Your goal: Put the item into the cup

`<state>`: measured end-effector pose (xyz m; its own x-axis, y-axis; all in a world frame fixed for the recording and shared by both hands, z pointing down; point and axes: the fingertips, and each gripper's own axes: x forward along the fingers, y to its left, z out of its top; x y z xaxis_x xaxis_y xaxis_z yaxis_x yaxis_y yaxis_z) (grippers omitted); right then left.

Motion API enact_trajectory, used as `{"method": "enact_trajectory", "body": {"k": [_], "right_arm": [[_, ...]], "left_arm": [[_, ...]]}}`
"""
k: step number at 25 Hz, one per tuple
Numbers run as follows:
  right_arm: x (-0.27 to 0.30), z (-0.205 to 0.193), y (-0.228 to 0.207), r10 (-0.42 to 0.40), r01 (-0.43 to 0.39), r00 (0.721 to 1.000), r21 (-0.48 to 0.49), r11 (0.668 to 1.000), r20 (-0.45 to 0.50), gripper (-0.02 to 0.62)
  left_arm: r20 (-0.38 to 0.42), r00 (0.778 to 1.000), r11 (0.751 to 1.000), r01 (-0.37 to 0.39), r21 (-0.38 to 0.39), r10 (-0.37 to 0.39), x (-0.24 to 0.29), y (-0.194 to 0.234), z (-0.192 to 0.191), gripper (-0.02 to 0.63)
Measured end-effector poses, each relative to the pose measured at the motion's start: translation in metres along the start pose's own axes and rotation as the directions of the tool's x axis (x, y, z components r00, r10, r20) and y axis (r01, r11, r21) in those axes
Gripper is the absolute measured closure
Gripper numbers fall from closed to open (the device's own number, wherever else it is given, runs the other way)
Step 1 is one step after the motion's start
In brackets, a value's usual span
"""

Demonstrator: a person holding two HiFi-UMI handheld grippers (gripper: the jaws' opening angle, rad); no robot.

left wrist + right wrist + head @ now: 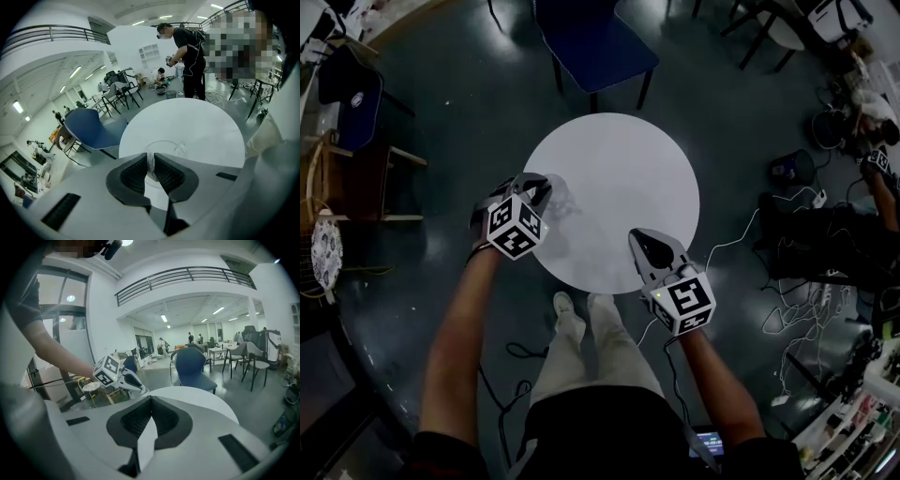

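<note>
A clear cup (562, 199) stands on the round white table (619, 169) near its left edge. My left gripper (546, 187) is shut on the cup's near wall. In the left gripper view the pads pinch that wall (151, 161), and the cup's rim (164, 143) curves beyond them over the table (197, 122). Whether an item lies inside the cup I cannot tell. At the table's lower right edge, my right gripper (639, 240) is shut and holds nothing. The right gripper view shows its jaws (150, 401) together and the left gripper (117, 373) across the table (201, 399).
A blue chair (595, 42) stands behind the table and shows in both gripper views (91, 129) (192, 366). Cables (797, 281) lie on the dark floor to the right. A wooden chair (356, 178) is at the left. A person (190, 61) stands beyond the table.
</note>
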<state>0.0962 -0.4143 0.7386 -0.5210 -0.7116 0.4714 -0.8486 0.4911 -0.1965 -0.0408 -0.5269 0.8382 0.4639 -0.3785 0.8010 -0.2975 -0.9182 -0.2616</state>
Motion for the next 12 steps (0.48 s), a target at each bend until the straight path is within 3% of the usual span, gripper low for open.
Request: {"method": "enact_trajectory", "body": {"k": [8, 12], "right_arm": [[0.006, -0.014, 0.000, 0.014, -0.014, 1.000, 0.003, 1.000, -0.024, 0.578], [0.008, -0.013, -0.005, 0.012, -0.012, 0.999, -0.001, 1.000, -0.032, 0.578]], "left_arm": [[0.012, 1.000, 0.999, 0.027, -0.032, -0.026, 0.013, -0.010, -0.003, 0.548], [0.012, 0.999, 0.998, 0.037, -0.050, -0.036, 0.015, -0.009, -0.001, 0.500]]}}
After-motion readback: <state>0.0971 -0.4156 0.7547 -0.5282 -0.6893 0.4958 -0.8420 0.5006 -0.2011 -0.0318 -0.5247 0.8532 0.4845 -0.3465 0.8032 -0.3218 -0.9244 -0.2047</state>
